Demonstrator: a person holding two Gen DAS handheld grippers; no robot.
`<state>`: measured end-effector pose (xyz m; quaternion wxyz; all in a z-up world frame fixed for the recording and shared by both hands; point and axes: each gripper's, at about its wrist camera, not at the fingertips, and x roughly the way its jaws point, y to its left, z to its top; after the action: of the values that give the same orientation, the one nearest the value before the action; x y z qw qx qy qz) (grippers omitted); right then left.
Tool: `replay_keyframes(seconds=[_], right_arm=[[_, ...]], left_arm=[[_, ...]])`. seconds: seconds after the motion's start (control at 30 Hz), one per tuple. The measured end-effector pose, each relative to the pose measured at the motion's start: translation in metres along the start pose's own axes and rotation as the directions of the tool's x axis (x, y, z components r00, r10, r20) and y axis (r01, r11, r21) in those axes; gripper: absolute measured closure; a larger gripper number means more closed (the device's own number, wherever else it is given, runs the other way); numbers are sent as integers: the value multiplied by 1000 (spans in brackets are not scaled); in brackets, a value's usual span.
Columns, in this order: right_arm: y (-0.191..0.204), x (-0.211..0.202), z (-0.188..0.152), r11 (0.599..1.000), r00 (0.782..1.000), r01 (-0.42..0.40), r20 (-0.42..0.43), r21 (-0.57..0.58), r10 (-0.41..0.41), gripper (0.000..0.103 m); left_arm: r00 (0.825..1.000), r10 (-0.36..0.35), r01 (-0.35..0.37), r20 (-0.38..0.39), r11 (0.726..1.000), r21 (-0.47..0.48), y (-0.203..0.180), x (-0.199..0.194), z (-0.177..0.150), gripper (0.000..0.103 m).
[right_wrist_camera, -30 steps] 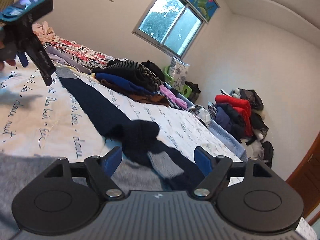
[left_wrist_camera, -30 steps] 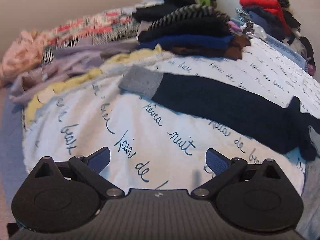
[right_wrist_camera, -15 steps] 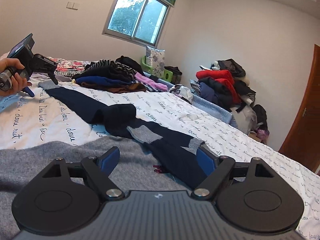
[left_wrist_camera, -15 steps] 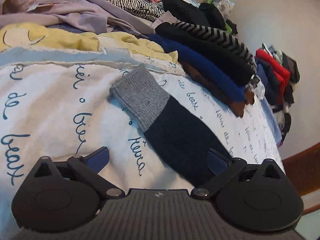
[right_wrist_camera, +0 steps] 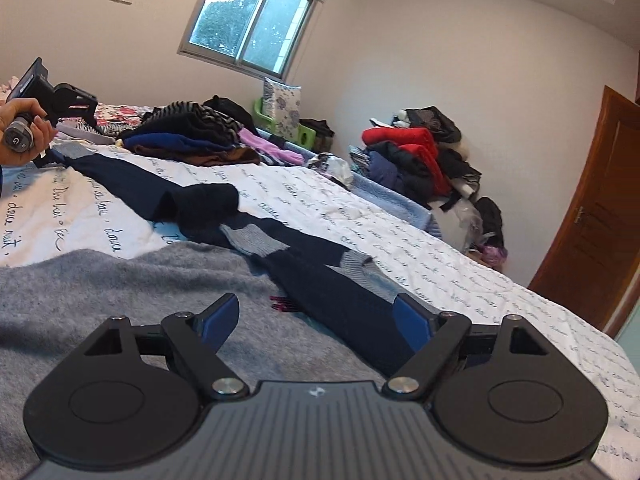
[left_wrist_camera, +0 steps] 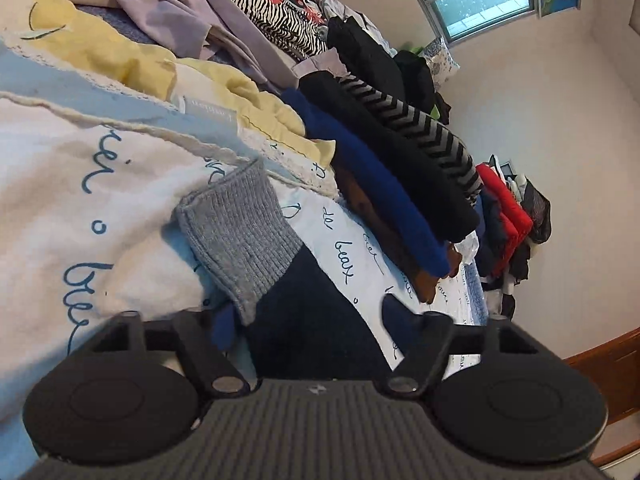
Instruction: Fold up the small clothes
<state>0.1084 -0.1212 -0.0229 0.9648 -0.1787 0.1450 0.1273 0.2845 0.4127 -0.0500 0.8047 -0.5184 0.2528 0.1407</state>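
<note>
Bedroom clutter rings the bed (right_wrist_camera: pixel 460 256), its script-printed quilt (left_wrist_camera: pixel 60 184) carrying a long navy sock (left_wrist_camera: pixel 304 312) with a grey cuff (left_wrist_camera: pixel 240 232). Over the last second my left gripper (left_wrist_camera: pixel 308 320) has dropped in, fingers spread astride the sock below the cuff, so a grasp looks close. My right gripper (right_wrist_camera: pixel 316 320) hovers released over the toe end (right_wrist_camera: pixel 352 308).

The left gripper (left_wrist_camera: pixel 310 320) straddles the navy sock (left_wrist_camera: pixel 316 320), jaws spread wide, just behind its grey cuff (left_wrist_camera: pixel 240 236) (on the script-printed quilt (left_wrist_camera: pixel 60 184)).
</note>
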Motion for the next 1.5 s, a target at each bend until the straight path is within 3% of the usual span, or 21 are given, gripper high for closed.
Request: replay_keyframes(seconds=[0.13, 0.2, 0.27, 0.53, 0.8, 0.93, 0.97, 1.03, 1.1, 1.17, 1.3, 1.5], right_arm=[[-10, -12, -2, 999, 999, 31, 15, 18, -31, 18], [-15, -17, -4, 998, 999, 47, 13, 30, -48, 18], [-20, -20, -6, 996, 997, 78, 7, 36, -79, 18], [-34, -31, -12, 988, 990, 139, 8, 62, -139, 18], [-45, -40, -23, 986, 988, 152, -21, 69, -151, 18], [-50, -45, -32, 984, 987, 160, -37, 82, -157, 18], [-51, -46, -34, 982, 986, 167, -40, 87, -164, 17], [-54, -50, -38, 979, 984, 178, -46, 99, -175, 13], [-57, -54, -41, 977, 983, 180, -46, 111, -176, 11], [-61, -58, -44, 975, 982, 187, -41, 118, -183, 11], [-66, -60, -50, 974, 983, 184, -48, 133, -179, 10], [-70, -61, -54, 971, 983, 182, -62, 152, -175, 10]], left_arm=[[1000, -8, 8, 7, 999, -39, 5, 2, -2, 66], [1000, -5, 5, 21, 999, -33, 6, 0, -4, 88], [999, 26, -26, 40, 1000, 2, 4, -2, -7, 93], [986, 115, -132, 123, 980, 148, -21, -20, -22, 97], [963, 80, -157, 257, 942, 296, -88, -53, -45, 97], [934, 43, -189, 354, 901, 391, -129, -72, -59, 97], [935, 34, -183, 353, 898, 400, -136, -75, -60, 97], [955, 26, -138, 294, 920, 368, -141, -74, -57, 97], [979, 18, -81, 204, 949, 304, -135, -70, -50, 95], [994, -1, -23, 108, 974, 223, -118, -64, -44, 86], [999, 38, -38, 14, 996, 77, -65, -52, -41, 54], [998, 45, -48, -38, 996, -79, 3, -35, -38, 32]])
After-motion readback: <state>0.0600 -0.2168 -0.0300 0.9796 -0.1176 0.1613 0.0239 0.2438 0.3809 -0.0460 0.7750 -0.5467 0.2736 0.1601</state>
